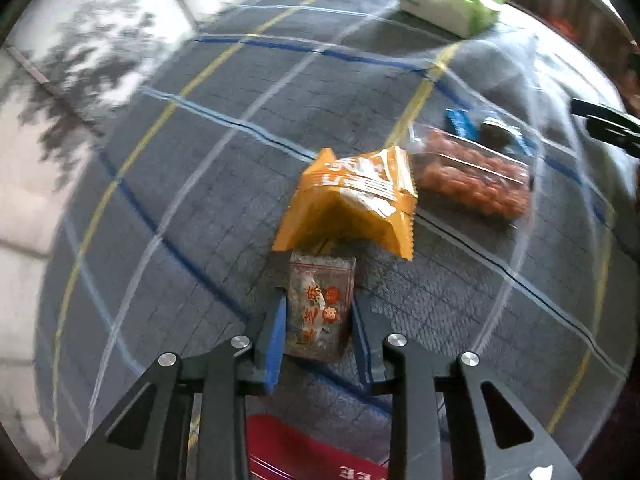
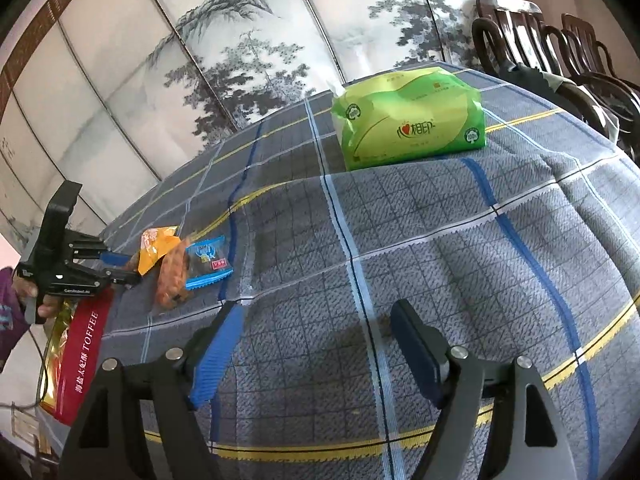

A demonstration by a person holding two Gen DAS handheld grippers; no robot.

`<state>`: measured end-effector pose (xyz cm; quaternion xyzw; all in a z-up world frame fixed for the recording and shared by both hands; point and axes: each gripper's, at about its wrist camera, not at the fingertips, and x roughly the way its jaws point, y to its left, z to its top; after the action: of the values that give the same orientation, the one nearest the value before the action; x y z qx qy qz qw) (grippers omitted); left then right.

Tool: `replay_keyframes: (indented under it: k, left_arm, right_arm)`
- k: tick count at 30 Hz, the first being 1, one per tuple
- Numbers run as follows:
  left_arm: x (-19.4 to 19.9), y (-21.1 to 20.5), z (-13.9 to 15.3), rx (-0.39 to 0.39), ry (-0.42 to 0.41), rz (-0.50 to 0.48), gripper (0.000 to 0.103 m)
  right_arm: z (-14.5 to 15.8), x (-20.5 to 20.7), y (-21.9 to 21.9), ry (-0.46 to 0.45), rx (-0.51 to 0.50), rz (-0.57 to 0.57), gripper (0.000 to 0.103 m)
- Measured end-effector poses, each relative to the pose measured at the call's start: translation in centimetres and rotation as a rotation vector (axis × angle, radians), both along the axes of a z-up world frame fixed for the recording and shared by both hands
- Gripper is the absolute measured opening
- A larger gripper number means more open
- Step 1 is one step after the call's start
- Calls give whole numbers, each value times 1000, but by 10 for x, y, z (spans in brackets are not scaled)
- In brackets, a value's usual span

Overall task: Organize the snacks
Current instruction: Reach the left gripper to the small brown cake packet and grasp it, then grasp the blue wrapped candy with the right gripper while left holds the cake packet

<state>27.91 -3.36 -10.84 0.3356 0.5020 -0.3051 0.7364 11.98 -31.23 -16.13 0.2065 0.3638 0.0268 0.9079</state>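
Observation:
My left gripper (image 1: pixel 318 300) is shut on a small clear candy packet with red characters (image 1: pixel 320 308), held just above the plaid tablecloth (image 1: pixel 200 200). Just beyond it lie an orange snack pouch (image 1: pixel 352 200), a clear pack of brown nuts (image 1: pixel 472 176) and a blue-wrapped sweet (image 1: pixel 464 122). In the right wrist view the same group sits at the left: the orange pouch (image 2: pixel 154 248), the nut pack (image 2: pixel 172 276) and the blue sweet (image 2: pixel 208 262), with the left gripper (image 2: pixel 120 268) beside them. My right gripper (image 2: pixel 316 320) is open and empty over bare cloth.
A green tissue pack (image 2: pixel 408 124) stands at the far side of the table (image 1: pixel 452 0). A red toffee box (image 2: pixel 82 356) lies at the near left edge, also under the left gripper (image 1: pixel 304 452). Dark wooden chairs (image 2: pixel 560 52) stand at the right.

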Motion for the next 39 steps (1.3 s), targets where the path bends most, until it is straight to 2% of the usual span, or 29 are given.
replay_keyframes:
  k: [2, 6, 8, 11, 15, 17, 18, 21, 24, 27, 37, 39]
  left_arm:
    - [-17, -2, 1, -5, -45, 87, 26]
    - [-51, 9, 13, -138, 13, 277, 26]
    - [-73, 19, 19, -233, 78, 386, 26]
    - [-100, 23, 31, -331, 89, 464, 26]
    - [-142, 22, 45, -390, 61, 502, 26]
    - [-156, 23, 48, -400, 73, 521, 26]
    - [-162, 25, 49, -418, 83, 532, 26]
    - [-176, 33, 52, -435, 90, 551, 26]
    - [-185, 37, 57, -418, 36, 568, 26]
    - [-194, 42, 64, -420, 9, 576, 26]
    - [-193, 41, 70, -434, -8, 562, 26]
    - [-193, 40, 68, -439, 2, 561, 26]
  right_arm:
    - [0, 0, 0, 0, 0, 0, 78]
    - [0, 0, -1, -2, 8, 0, 78]
    - [0, 0, -2, -4, 11, 0, 78]
    - [-1, -1, -3, -7, 18, 5, 78]
    - [1, 0, 2, 0, -11, 23, 75]
    - [5, 4, 13, 9, -42, 82, 59]
    - [9, 6, 19, 5, -52, 107, 56]
    - [24, 12, 38, -25, -82, 185, 55]
    - [36, 26, 54, -42, -105, 242, 49]
    - [40, 45, 68, -33, -109, 300, 48]
    - [27, 87, 93, 22, -166, 362, 48]
    - [21, 94, 96, 45, -190, 371, 40]
